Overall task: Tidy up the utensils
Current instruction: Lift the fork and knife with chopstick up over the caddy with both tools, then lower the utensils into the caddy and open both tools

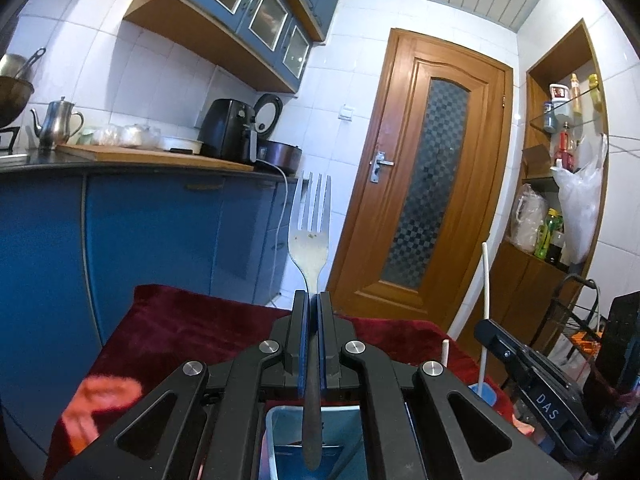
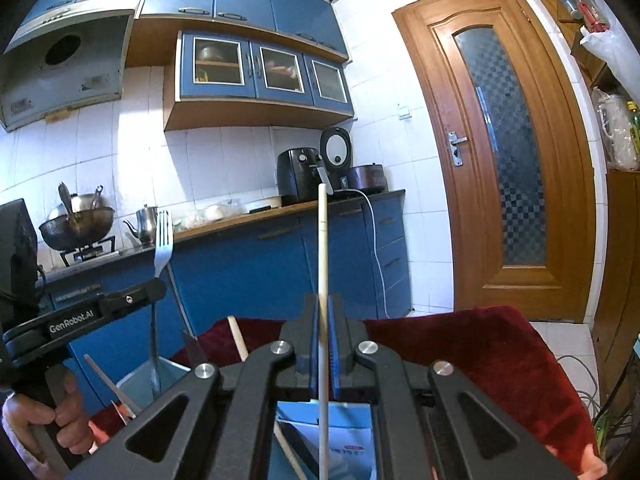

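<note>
Blue kitchen cupboards (image 2: pixel 248 264) far behind, red cloth (image 1: pixel 192 328) on the near surface. Left claw (image 1: pixel 313 300) shut tight on a fork (image 1: pixel 310 232) — prongs up, above a blue tub (image 1: pixel 276 432). Right claw (image 2: pixel 323 304) pinching a white chopstick (image 2: pixel 322 240) — standing straight up.

Open air ahead over the red cloth (image 1: pixel 192 320); blue container (image 1: pixel 276 432) directly below.

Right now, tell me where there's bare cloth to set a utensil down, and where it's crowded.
Free: the red cloth on the door side, ahead of the right hand-held gripper, looks bare to its far edge. Also the far strip ahead of the left hand-held gripper. Crowded: beneath both grippers, where the blue container, another blue container, the fork and chopstick cluster.
</note>
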`<state>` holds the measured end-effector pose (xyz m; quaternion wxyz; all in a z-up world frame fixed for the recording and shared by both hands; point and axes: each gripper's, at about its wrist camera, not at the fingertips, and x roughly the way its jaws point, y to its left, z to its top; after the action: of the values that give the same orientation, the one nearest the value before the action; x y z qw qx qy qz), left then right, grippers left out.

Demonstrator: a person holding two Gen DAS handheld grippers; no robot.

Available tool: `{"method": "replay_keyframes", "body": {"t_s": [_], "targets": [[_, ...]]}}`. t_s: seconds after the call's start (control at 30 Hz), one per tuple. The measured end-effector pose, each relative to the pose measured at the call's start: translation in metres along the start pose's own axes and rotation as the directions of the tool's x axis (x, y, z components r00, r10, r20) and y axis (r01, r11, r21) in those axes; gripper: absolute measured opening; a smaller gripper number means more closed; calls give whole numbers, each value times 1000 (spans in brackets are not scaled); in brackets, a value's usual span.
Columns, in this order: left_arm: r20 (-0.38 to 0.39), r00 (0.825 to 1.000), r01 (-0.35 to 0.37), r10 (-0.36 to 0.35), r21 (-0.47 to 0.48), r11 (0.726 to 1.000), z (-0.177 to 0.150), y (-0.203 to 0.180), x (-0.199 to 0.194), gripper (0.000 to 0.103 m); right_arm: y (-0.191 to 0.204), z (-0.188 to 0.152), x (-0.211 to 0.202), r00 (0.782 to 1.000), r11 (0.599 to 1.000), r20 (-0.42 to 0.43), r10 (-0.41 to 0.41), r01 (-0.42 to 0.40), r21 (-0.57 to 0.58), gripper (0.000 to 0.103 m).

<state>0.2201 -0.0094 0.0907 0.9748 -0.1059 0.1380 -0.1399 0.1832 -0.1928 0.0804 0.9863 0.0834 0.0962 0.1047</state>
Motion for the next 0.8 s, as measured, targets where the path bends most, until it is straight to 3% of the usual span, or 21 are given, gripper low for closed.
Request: {"method": "replay_keyframes", "body": {"t_s": [0.4, 0.6, 0.8], "targets": [[-32, 999, -5, 6, 42, 999, -10, -6, -10, 4, 0, -4, -8, 997, 1000, -80, 2, -4, -26, 6], [-66, 998, 1, 1, 17, 1000, -11, -3, -18, 16, -6, -1, -20, 996, 1000, -88, 9, -9, 4, 19], [-75, 997, 16, -15, 20, 1000, -9, -6, -33, 20, -1, 3, -31, 995, 1000, -97, 0, 0, -2, 22]]}}
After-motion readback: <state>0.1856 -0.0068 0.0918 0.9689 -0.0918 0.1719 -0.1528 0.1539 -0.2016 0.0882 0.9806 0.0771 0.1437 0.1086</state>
